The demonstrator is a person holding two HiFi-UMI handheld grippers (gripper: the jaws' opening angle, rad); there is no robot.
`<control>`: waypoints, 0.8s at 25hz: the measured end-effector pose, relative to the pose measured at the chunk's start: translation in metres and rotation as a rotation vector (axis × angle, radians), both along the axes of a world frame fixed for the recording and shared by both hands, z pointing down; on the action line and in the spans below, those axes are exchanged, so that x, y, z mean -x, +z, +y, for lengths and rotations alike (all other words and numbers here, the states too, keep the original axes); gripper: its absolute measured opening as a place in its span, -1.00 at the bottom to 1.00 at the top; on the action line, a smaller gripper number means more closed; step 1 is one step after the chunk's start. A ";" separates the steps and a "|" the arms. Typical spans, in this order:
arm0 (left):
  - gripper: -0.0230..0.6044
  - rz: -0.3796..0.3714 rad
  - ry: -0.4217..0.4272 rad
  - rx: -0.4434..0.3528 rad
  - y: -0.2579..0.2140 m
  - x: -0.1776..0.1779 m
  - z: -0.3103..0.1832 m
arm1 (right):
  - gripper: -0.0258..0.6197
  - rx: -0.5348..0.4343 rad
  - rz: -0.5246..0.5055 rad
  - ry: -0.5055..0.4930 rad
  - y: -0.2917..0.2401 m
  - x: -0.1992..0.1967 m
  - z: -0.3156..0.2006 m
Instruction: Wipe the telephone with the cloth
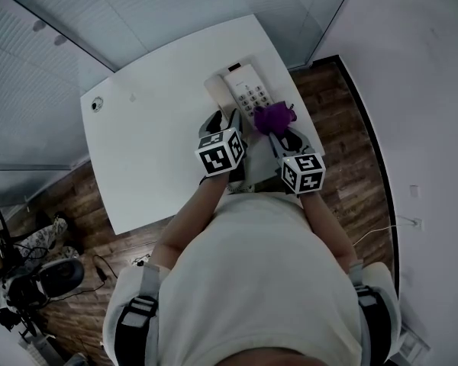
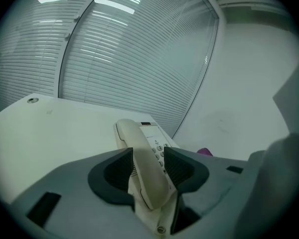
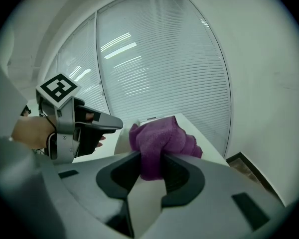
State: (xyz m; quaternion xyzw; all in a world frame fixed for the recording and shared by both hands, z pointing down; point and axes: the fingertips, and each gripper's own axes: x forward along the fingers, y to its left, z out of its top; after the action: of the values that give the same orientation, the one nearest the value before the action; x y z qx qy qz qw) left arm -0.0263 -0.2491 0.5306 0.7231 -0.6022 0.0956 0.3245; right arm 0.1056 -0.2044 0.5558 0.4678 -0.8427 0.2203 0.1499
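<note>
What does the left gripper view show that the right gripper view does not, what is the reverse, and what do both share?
Only the left gripper view: the handset between the jaws of the left tool, the keypad, and a hole in the table. Only the right gripper view: the right tool shut on the cloth, the other tool's marker cube, a hand, and wooden floor. Both: the white table, the blinds, and some purple cloth.
</note>
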 end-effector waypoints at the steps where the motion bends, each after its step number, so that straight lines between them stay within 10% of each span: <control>1: -0.30 -0.007 -0.009 0.003 0.001 -0.001 -0.002 | -0.53 -0.001 0.000 0.000 0.000 0.000 0.000; 20: -0.04 -0.213 -0.209 0.070 0.034 0.002 -0.045 | -0.53 0.010 0.001 0.034 0.006 -0.010 -0.003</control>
State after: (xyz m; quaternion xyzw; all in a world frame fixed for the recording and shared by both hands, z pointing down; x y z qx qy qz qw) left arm -0.0280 -0.2944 0.5649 0.6303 -0.7016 0.1587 0.2920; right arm 0.1156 -0.2076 0.5622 0.4812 -0.8336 0.2268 0.1488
